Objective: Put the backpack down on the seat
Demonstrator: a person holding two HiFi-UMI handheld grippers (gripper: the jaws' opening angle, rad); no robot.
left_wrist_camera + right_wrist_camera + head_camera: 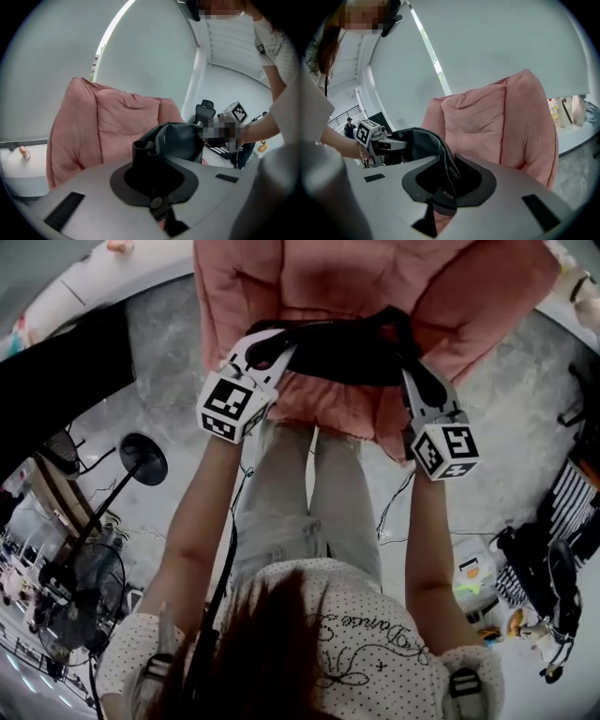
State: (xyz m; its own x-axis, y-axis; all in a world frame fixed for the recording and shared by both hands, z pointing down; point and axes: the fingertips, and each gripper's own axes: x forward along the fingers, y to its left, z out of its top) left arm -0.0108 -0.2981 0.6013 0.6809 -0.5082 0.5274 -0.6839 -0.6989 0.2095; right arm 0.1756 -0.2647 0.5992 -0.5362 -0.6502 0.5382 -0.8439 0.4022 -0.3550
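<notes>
**Backpack** [342,357], black: held between both grippers at the front edge of the seat [328,401] of a pink armchair. Whether it touches the cushion cannot be told.

**Left gripper** [265,351]: jaws are drawn almost together and pinched on a black fold at the backpack's left end.

**Right gripper** [413,371]: jaws are set narrowly apart and clamped on a black strap [446,161] at the right end.

**Backrest** [375,277]: seen upright beyond the backpack.
</notes>
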